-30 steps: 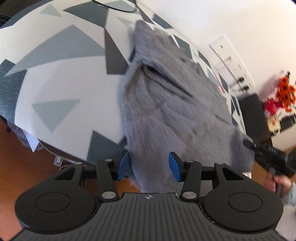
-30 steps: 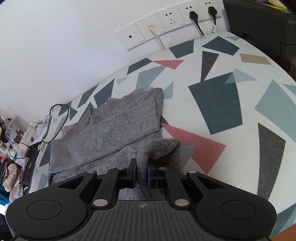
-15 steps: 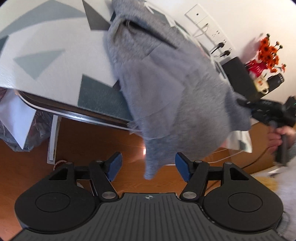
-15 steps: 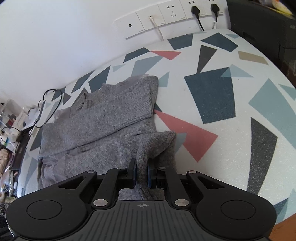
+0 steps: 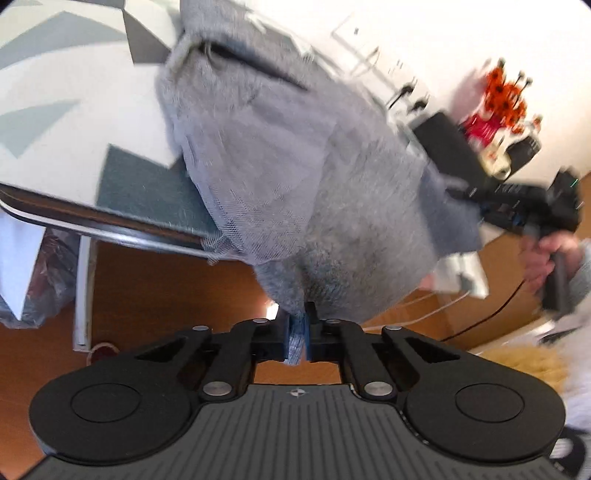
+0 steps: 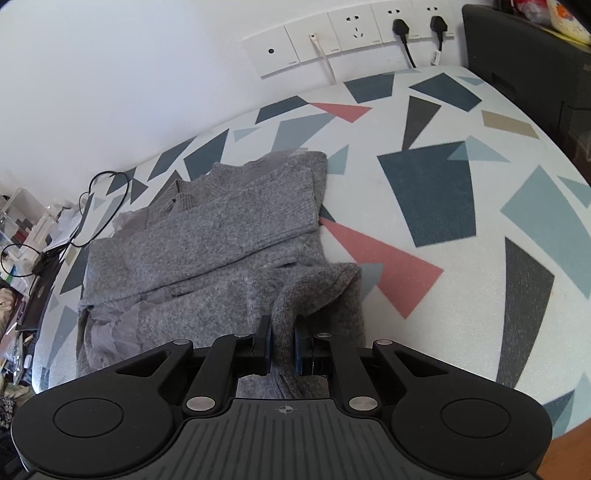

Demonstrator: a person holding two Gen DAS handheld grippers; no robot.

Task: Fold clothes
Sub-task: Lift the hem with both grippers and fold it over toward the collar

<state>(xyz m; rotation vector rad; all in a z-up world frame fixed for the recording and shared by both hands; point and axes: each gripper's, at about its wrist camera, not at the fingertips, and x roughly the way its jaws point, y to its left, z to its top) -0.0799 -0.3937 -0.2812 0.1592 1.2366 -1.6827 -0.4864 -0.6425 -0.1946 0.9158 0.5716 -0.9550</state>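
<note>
Left gripper [image 5: 296, 338] is clamped tight on a hanging corner of the gray sweater [image 5: 288, 155], the knit pinched between its 2 blue pads, down below the near edge of the tabletop [image 5: 74, 122]. The sweater drapes off that edge here, a thin mesh-like lining layer showing on its underside, with the wooden floor [image 5: 155, 288] behind it. The picture is blurred, so finer detail is lost.

Over to the other side: the right gripper [image 6: 283, 345] has its jaws nearly together on a raised fold of the sweater [image 6: 221, 251], cloth filling the narrow gap between the pads. In the left wrist view that same right gripper [image 5: 517, 201] shows at the far side of the hanging cloth, held in the person's right hand [image 5: 550, 254].

Most of the sweater lies on the tabletop [image 6: 461, 206], a white surface with gray, blue and red triangles, toward its left side. 1 ribbed sleeve is laid across the body, its cuff toward the wall [image 6: 129, 74]. The right half of the tabletop carries nothing but the pattern.

Along the wall sits a row of sockets [image 6: 354, 33] with 2 black plugs [image 6: 417, 26] in. A black cable [image 6: 103, 206] loops at the far left corner.
</note>
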